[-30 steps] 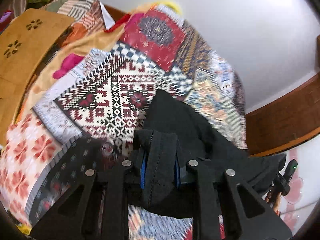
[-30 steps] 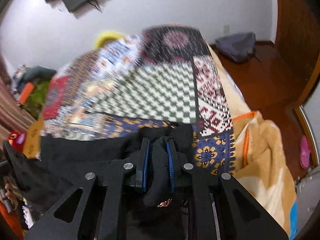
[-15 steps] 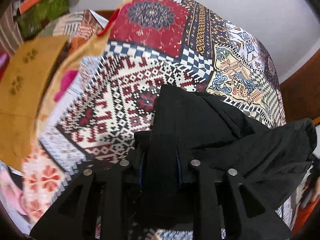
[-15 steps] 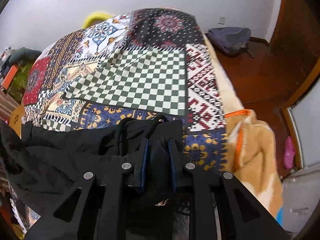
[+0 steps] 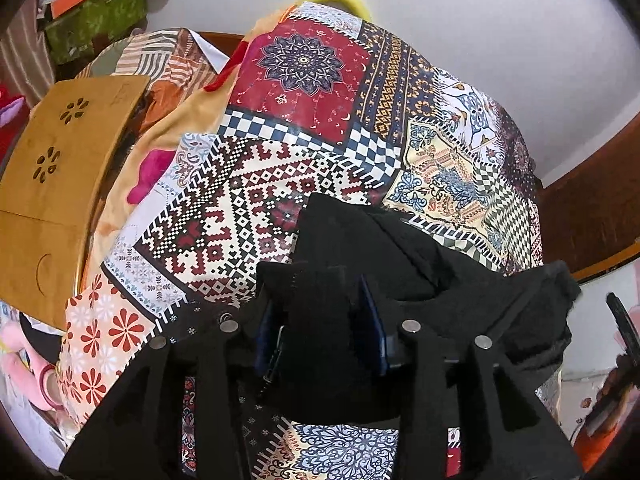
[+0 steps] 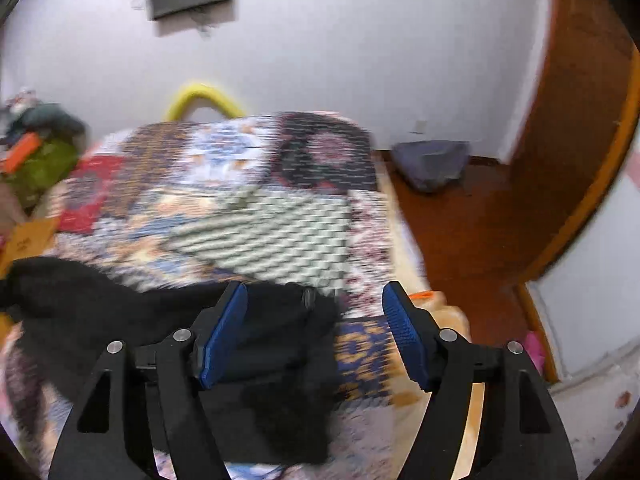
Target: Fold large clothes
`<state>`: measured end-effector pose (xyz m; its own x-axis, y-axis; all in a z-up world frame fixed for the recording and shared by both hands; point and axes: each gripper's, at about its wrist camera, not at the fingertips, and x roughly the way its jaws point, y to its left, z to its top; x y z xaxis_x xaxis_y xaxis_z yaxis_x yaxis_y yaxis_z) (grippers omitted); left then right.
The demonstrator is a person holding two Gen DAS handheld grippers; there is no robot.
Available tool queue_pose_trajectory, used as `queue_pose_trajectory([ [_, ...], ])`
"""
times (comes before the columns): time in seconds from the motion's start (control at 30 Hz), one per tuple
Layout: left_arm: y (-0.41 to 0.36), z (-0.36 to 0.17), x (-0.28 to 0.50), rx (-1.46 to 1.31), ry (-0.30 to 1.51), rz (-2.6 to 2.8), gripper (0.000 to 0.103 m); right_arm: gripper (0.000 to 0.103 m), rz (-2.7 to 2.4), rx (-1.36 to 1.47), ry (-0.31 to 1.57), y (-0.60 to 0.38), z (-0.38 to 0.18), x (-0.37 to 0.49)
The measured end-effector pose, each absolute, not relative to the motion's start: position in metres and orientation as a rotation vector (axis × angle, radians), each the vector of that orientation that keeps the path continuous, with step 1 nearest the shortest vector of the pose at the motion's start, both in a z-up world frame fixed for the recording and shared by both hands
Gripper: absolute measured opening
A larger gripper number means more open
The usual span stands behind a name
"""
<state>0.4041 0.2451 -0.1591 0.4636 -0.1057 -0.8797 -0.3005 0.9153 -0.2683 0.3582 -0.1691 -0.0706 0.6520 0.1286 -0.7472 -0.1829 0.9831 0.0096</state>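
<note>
A large black garment (image 5: 400,264) lies partly on the patchwork bedspread (image 5: 280,184). My left gripper (image 5: 320,304) is shut on a thick fold of it, held just above the bed. In the right wrist view the black garment (image 6: 272,336) lies on the bedspread (image 6: 256,224) below my right gripper (image 6: 314,300), which is open with its blue pads (image 6: 222,336) wide apart; the cloth sits loose between and under them. That view is blurred by motion.
A wooden board (image 5: 52,184) with flower cut-outs and piled bedding (image 5: 160,92) lie left of the bed. A yellow hoop (image 6: 200,100) stands by the white wall. A grey bag (image 6: 432,160) sits on the wooden floor right of the bed.
My right gripper has opened and let go of the garment, and it has lifted and tilted up. My left gripper still grips its fold and has shifted slightly.
</note>
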Motion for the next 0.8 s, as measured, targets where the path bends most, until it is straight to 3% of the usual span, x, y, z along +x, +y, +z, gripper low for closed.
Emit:
queue_pose_trajectory([
  [0.17,0.243,-0.158,0.403,-0.414,1.085,0.139,0.039,0.067,0.398,-0.119,0.909,-0.113,-0.086,0.331],
  [0.5,0.253,-0.14,0.392,-0.498,1.084,0.084,0.043,0.068,0.456,-0.229,1.092,-0.037,-0.178,0.349],
  [0.67,0.263,-0.118,0.383,-0.529,1.009,0.072,0.053,0.071,0.449,-0.143,1.124,-0.041,-0.186,0.371],
  [0.8,0.256,-0.09,0.373,-0.418,0.903,0.111,0.067,0.071,0.435,-0.139,1.129,-0.038,-0.183,0.372],
])
